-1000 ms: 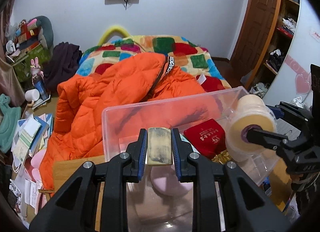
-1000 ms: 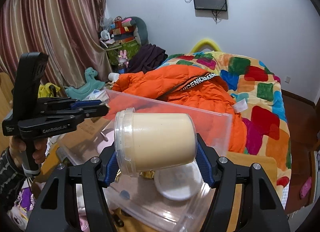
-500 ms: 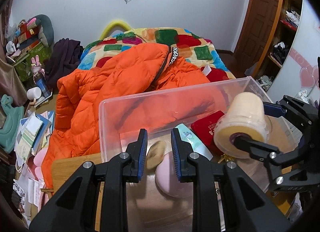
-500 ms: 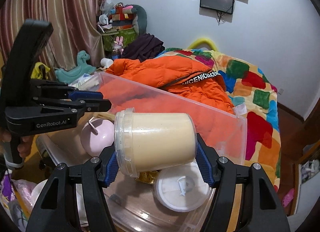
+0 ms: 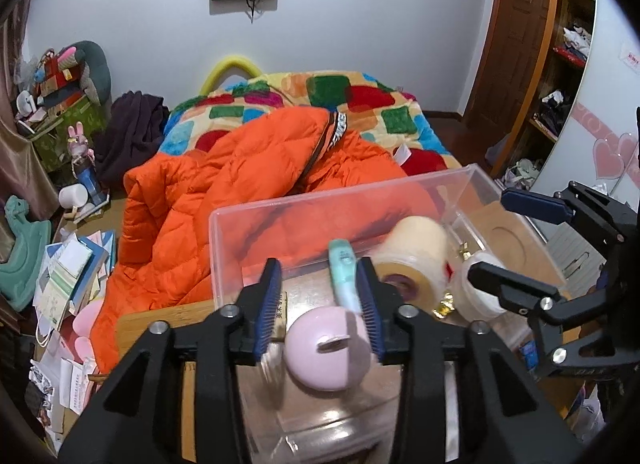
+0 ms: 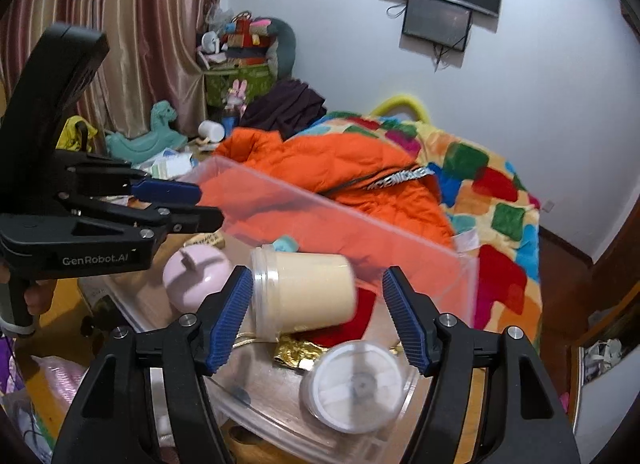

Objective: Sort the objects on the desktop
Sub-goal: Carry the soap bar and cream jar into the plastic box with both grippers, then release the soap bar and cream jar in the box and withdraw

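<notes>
A clear plastic bin (image 5: 320, 200) (image 6: 360, 216) sits on the wooden desk below both grippers. My left gripper (image 5: 322, 296) (image 6: 204, 206) hovers over it, jaws opening with nothing gripped. Under it in the bin lie a small gold box (image 5: 282, 314), a pink round object (image 5: 328, 348) (image 6: 196, 276) and a teal tube (image 5: 342, 276). My right gripper (image 6: 316, 304) (image 5: 488, 236) is opening too. The cream-filled jar (image 6: 304, 292) (image 5: 416, 260) is blurred between its pads, lying sideways and clear of the right pad, low over a red pouch (image 6: 356, 312).
A white round container (image 6: 356, 384) and a gold foil item (image 6: 296, 352) also lie in the bin. Behind it, an orange jacket (image 5: 240, 184) covers a bed with a patchwork blanket. Books and papers (image 5: 72, 272) are piled at the left; a wardrobe stands at the right.
The left gripper let go of the gold box, which dropped into the bin, and its jaws spread. The right jaws widened and the cream jar slipped down toward the bin.
</notes>
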The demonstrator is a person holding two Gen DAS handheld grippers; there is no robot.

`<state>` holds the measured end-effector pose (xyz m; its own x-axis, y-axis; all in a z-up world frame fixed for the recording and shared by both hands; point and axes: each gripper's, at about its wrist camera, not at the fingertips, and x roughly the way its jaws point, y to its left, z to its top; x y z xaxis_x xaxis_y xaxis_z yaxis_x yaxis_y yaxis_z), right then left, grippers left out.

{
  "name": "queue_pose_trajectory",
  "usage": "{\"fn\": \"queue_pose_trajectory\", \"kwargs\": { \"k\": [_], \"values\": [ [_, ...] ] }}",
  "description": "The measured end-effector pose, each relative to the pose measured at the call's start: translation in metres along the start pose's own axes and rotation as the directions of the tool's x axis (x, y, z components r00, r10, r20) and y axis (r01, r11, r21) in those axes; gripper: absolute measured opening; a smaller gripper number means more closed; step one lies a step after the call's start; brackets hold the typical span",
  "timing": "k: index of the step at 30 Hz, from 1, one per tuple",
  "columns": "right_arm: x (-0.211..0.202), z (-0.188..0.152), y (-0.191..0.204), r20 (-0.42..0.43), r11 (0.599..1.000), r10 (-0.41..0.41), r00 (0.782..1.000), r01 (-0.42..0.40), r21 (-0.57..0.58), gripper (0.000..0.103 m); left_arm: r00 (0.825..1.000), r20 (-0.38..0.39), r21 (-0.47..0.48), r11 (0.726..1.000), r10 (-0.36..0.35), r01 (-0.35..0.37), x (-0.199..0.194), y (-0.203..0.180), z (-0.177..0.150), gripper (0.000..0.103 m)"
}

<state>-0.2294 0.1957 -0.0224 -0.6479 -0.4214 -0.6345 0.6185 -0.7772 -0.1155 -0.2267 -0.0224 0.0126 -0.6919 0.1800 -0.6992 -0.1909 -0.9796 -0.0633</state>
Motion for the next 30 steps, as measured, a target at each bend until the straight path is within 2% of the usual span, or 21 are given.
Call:
{"fn": "queue_pose_trajectory", "kwargs": {
  "k": [7,9,11,15,21,30],
  "values": [
    [-0.034,-0.012,-0.006,0.026,0.999,-0.025,0.999,0.024,0.043,0.072,0.996,0.083,0.022,0.999,0.025,-0.027,-0.041,-0.013,-0.003,0.063],
    [-0.044,-0.017,-0.006,0.028,0.998,-0.029,0.999,0.027,0.059,0.073,0.993,0.107,0.028,0.999,0.042,-0.046,-0.053,-0.016,-0.007,0.069],
    [-0.052,-0.023,-0.008,0.035,0.997,-0.036,0.999,0.033,0.075,0.08,0.99,0.126,0.036,0.997,0.057,-0.062,-0.064,-0.021,-0.012,0.075],
    [-0.069,-0.039,-0.009,0.05,0.994,-0.067,0.997,0.062,0.086,0.081,0.987,0.145,0.041,0.996,0.068,-0.075,-0.08,-0.03,-0.027,0.086],
    [-0.084,-0.065,-0.01,0.05,0.988,-0.067,0.997,0.059,0.144,0.082,0.982,0.164,0.042,0.994,0.094,-0.102,-0.094,-0.047,-0.052,0.093],
    [-0.091,-0.109,-0.013,0.026,0.969,-0.119,0.993,0.11,0.223,0.082,0.984,0.137,-0.018,0.993,0.115,-0.114,-0.092,-0.074,-0.094,0.094]
  ]
}}
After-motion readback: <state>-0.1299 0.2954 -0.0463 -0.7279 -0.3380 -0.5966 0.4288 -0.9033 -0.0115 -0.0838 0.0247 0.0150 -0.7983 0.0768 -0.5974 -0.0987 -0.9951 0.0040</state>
